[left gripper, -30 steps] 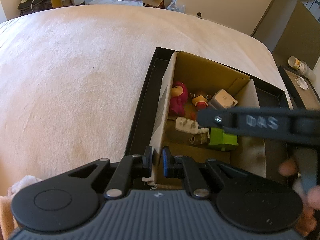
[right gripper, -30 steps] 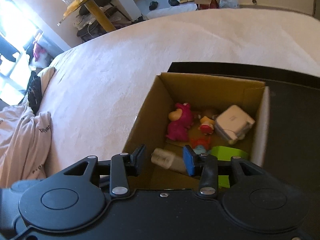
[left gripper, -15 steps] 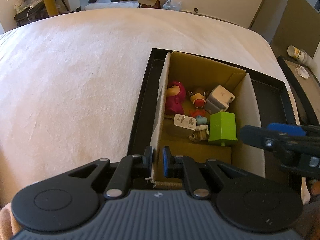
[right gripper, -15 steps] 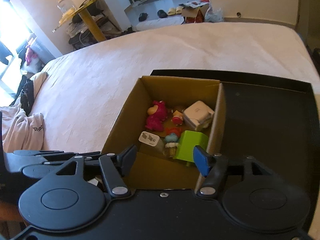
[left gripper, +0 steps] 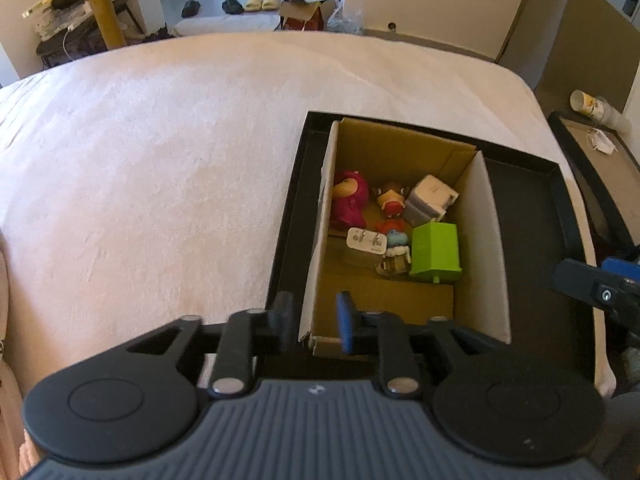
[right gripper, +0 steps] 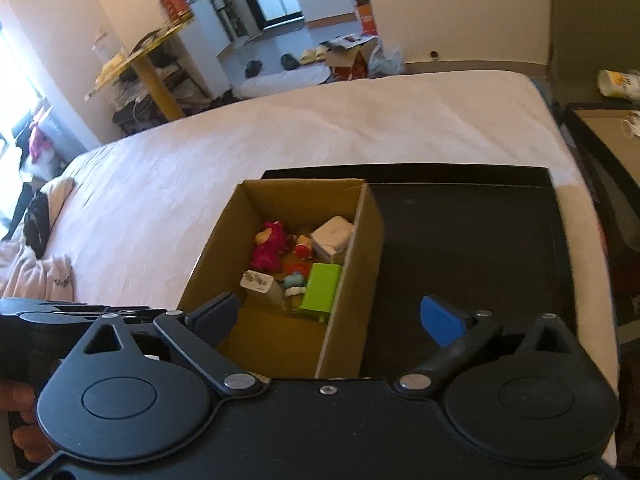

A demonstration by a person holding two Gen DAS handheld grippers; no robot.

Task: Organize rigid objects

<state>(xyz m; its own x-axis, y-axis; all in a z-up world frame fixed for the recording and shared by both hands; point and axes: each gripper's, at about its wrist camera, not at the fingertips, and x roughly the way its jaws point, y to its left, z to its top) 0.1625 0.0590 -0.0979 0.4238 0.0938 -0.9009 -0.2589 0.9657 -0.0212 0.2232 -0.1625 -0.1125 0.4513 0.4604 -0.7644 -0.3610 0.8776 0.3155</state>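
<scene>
An open cardboard box (left gripper: 492,240) (right gripper: 360,264) stands in the left part of a black tray (left gripper: 288,232) (right gripper: 472,248) on the bed. Inside lie a pink plush toy (left gripper: 350,200) (right gripper: 272,246), a white charger (left gripper: 430,198), a green block (left gripper: 435,252) (right gripper: 322,292), a white plug adapter (left gripper: 366,242) (right gripper: 258,282) and small figures. My left gripper (left gripper: 315,322) is opening, with the box's near left wall between its pads but not pinched. My right gripper (right gripper: 328,318) is opening wide above the box's near right corner, holding nothing.
The pale bedspread (left gripper: 160,160) spreads far to the left of the tray. The bed's edge runs just right of the tray, with a dark side table (left gripper: 600,184) and a cup (left gripper: 588,104) beyond. Crumpled clothing (right gripper: 40,272) lies at the left.
The right gripper let the white plug adapter go into the box, drew back to the right and opened wide. The left gripper's pads parted from the box wall and it rose a little.
</scene>
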